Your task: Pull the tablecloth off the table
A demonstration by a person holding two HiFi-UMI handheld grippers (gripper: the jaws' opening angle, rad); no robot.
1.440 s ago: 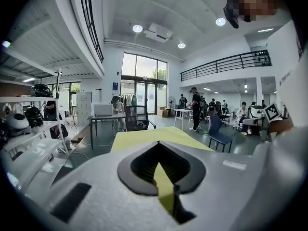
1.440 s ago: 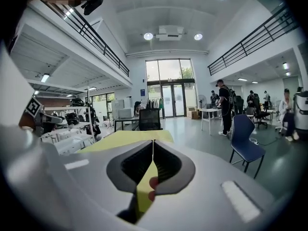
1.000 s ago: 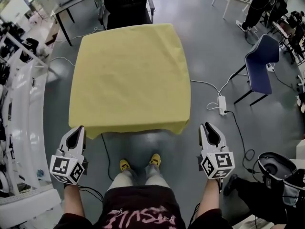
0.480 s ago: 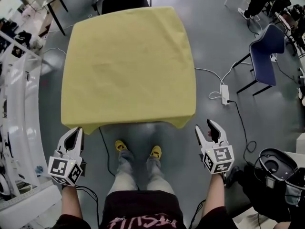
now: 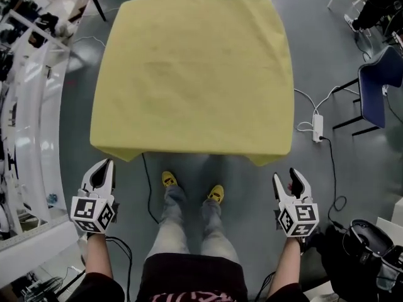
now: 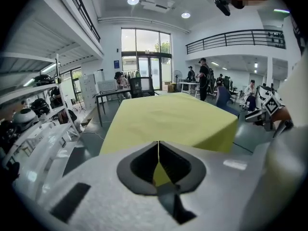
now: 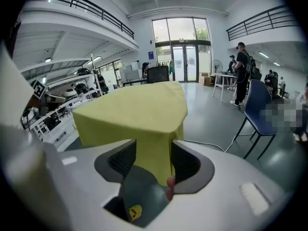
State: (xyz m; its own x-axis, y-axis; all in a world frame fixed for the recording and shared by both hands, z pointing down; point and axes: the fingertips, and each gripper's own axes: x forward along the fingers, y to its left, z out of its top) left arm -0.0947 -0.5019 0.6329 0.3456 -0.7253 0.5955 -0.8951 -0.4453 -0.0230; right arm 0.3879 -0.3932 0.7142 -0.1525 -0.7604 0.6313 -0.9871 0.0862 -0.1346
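Note:
A yellow tablecloth (image 5: 195, 74) covers the whole table and hangs over its edges. My left gripper (image 5: 102, 170) sits below the cloth's near left corner, apart from it, with its jaws shut and empty. In the left gripper view the shut tips (image 6: 158, 144) point at the cloth (image 6: 168, 119). My right gripper (image 5: 288, 178) is just below and right of the near right corner (image 5: 264, 158). Its jaws have just been opening and now stand open (image 7: 154, 159) with nothing between them. The hanging corner (image 7: 154, 143) lies beyond them.
My legs and yellow shoes (image 5: 169, 179) stand at the table's near edge. A blue chair (image 5: 378, 80), a power strip (image 5: 318, 128) and cables are on the floor to the right. White shelving (image 5: 38, 137) runs along the left. Dark gear (image 5: 368, 238) lies at the lower right.
Both grippers have dropped lower beside the table's near corners. The right gripper's jaws have gone from nearly shut to open. The left gripper has stayed shut.

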